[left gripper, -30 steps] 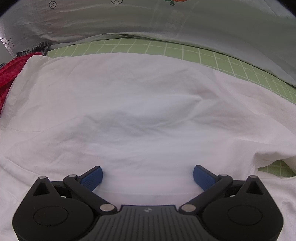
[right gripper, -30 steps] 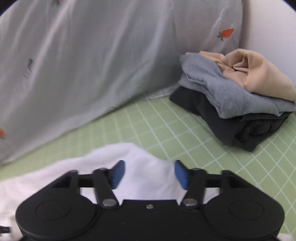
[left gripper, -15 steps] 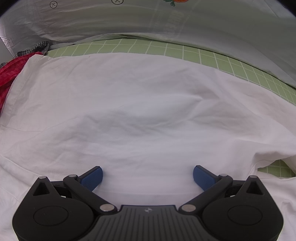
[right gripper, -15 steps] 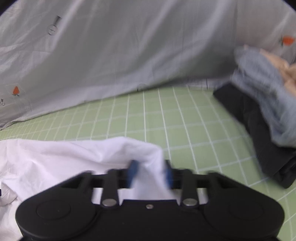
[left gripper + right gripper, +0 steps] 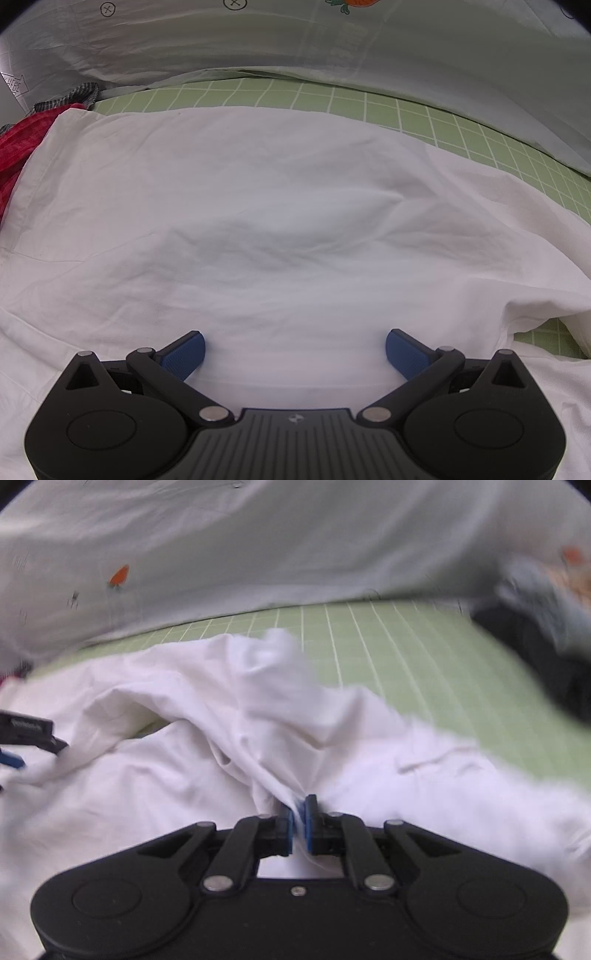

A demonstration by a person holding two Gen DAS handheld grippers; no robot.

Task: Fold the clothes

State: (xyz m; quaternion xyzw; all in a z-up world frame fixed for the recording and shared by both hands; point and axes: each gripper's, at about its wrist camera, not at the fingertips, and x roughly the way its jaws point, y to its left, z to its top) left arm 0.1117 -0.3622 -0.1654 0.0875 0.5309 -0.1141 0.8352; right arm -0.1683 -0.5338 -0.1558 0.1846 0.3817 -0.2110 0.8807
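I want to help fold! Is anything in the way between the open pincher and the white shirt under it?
No, nothing visible. The left gripper is open right above the white shirt, with only bare cloth between its fingers. The right gripper is already shut on a bunched fold of the shirt.

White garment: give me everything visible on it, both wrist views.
The white garment is thin, woven-looking cloth, plain and creased, spread mostly flat on the green grid mat. Its left edge shows a stitched hem and lies against a red cloth. The left gripper hovers open over the near part, whether touching is unclear. The right gripper is shut on a pinched fold, which bunches up into a raised ridge across the body. Sleeves or collar cannot be made out.
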